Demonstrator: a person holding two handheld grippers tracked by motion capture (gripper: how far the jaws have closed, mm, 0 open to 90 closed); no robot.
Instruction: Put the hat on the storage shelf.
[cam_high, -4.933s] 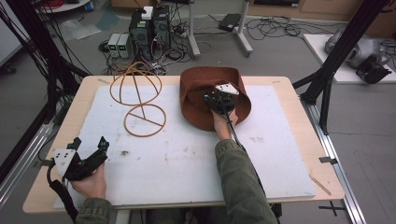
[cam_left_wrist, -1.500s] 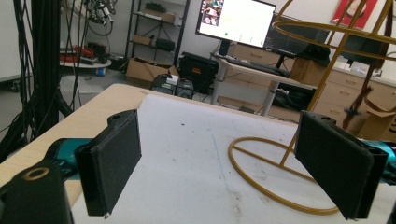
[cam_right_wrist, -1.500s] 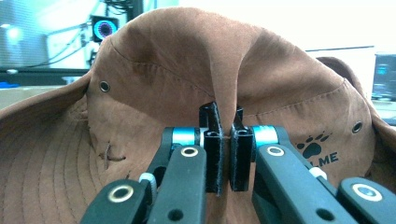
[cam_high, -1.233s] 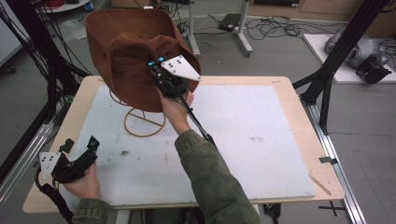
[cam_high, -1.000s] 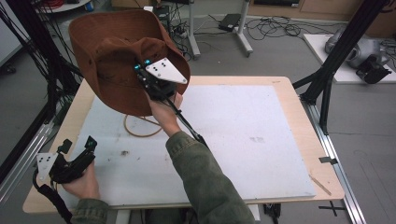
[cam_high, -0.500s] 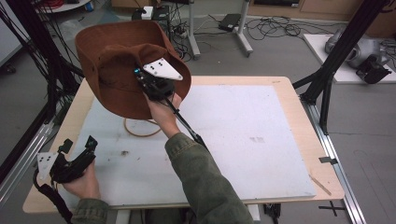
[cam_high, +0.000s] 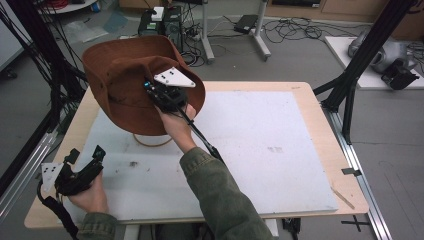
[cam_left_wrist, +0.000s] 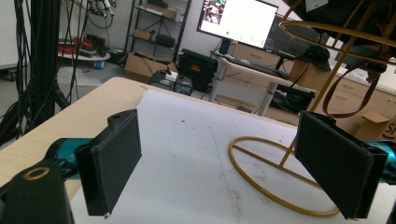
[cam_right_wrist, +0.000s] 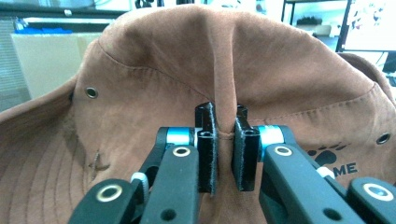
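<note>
The step in hand looks like the seating of the hat on its stand, and it seems close to done.

Well to the near left of the gold wire stand (cam_high: 150, 142), the left gripper (cam_high: 86, 152) is resting low over the table (cam_high: 320, 90), its jaws standing wide apart with nothing between them. In its own view the gripper (cam_left_wrist: 219, 168) is looking across the white mat at the stand (cam_left_wrist: 321, 88), whose base ring is lying flat and whose slanted rod is rising to the upper loops.

Over the stand, the brown hat (cam_high: 125, 80) is sitting tilted, hiding all but a part of the base ring. The hat is the one hollow thing here. Its crown seems to be taking in the stand's top loops, but how deep they are sitting I cannot tell.

On the side of the hat facing the person, the right gripper (cam_high: 155, 92) is pinching a raised fold of the crown. In its own view the gripper (cam_right_wrist: 226, 116) is showing that fold of the hat (cam_right_wrist: 280, 70) caught between the pads, and the jaws have just been easing apart.

The next move, as I judge it, calls for opening fully and backing the right gripper straight off. Dragging the fold would pull the hat askew or tip the light stand.
</note>
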